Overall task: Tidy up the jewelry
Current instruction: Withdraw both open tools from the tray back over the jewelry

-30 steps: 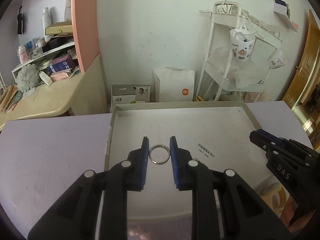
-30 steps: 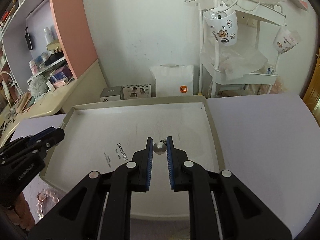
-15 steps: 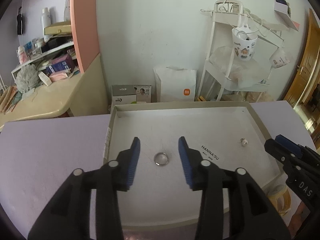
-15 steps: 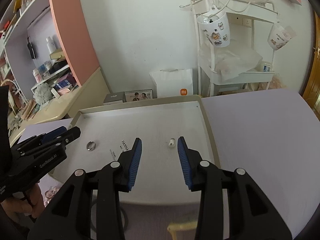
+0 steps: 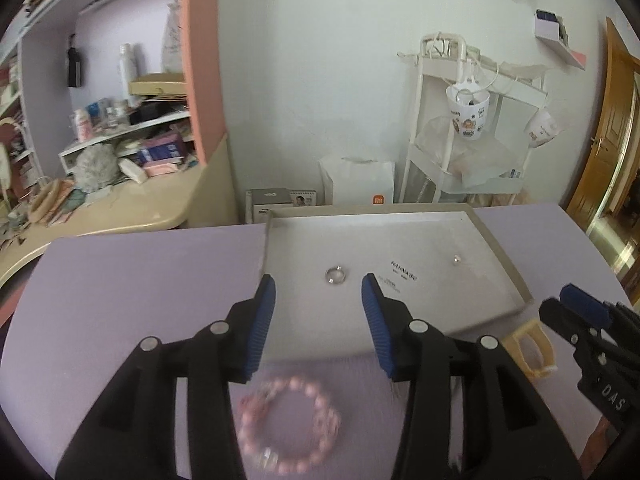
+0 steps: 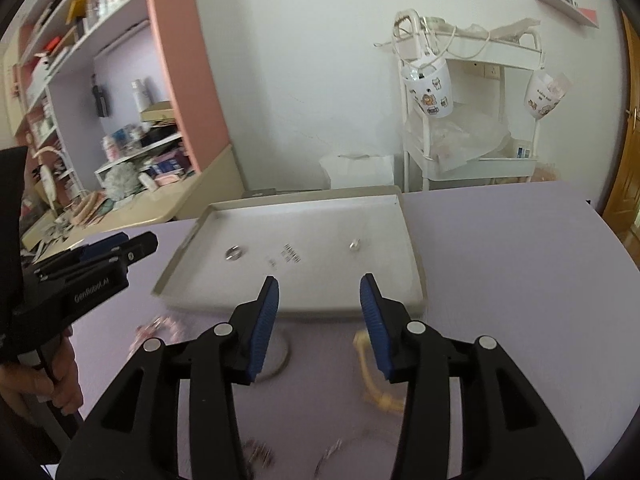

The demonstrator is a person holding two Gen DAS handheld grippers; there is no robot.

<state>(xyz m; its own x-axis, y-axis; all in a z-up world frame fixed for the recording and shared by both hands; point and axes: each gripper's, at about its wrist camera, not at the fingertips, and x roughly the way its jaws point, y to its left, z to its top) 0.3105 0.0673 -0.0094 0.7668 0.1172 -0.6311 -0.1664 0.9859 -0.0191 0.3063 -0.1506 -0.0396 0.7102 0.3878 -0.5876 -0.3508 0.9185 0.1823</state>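
A silver ring (image 5: 335,274) and a small pearl stud (image 5: 456,259) lie apart on the floor of the pale tray (image 5: 505,263). My left gripper (image 5: 318,292) hangs back over the tray's near edge, its jaws opening with nothing between them. Below it a pink bead bracelet (image 5: 288,420) rests on the purple table. In the right wrist view my right gripper (image 6: 319,292) is likewise opening and empty, short of the tray (image 6: 414,268); ring (image 6: 233,252) and stud (image 6: 354,244) lie beyond it. A cream bangle (image 6: 380,396) lies under its right finger.
On the purple table (image 6: 500,260) in front of the tray lie a thin grey loop (image 6: 282,360), a chain (image 6: 332,448) and dark beads (image 6: 256,452), all blurred. A cluttered desk stands to the left and a white trolley (image 5: 460,140) behind. A hand (image 6: 40,384) holds the left gripper.
Both grippers opened, leaving the ring and the stud on the tray, then drew back and upward. The bracelets in front of the tray have come into view.
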